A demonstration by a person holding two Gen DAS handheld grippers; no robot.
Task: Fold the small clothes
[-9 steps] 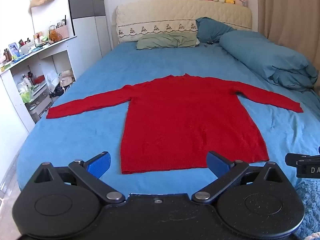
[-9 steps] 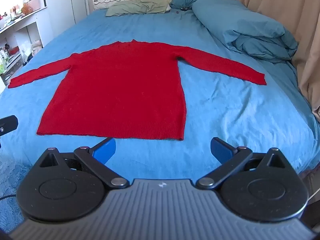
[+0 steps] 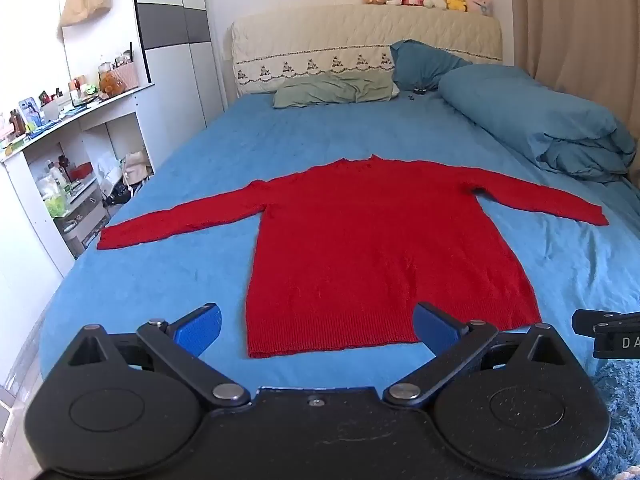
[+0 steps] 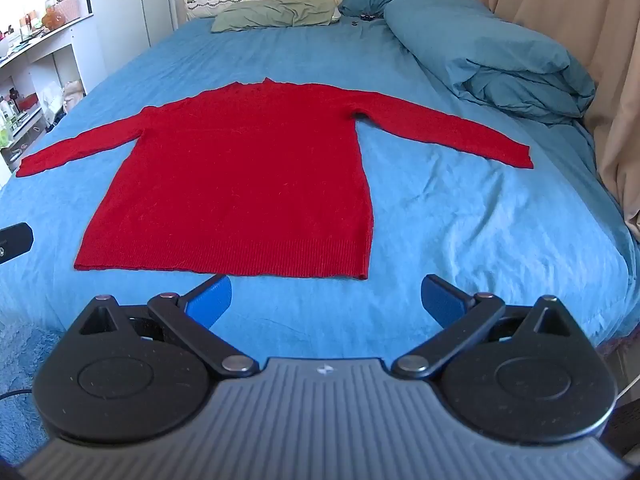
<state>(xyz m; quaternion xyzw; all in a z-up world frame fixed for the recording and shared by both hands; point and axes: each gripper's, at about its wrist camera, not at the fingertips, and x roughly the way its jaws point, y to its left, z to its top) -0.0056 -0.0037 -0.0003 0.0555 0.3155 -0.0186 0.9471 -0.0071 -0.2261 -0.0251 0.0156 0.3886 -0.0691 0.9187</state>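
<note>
sweater: red sweater (image 3: 372,248) flat on blue bed (image 3: 192,264), both sleeves spread out, hem toward the grippers, collar toward the headboard (image 3: 360,44)
left gripper (image 3: 316,328): fingers wide apart, holding nothing, near the hem's left half, above the bed edge
right gripper (image 4: 326,300): fingers wide apart, holding nothing, just short of the hem's right corner
rest: duvet (image 4: 492,56) bunched at the bed's right side, green pillow (image 3: 332,88) by the headboard
</note>
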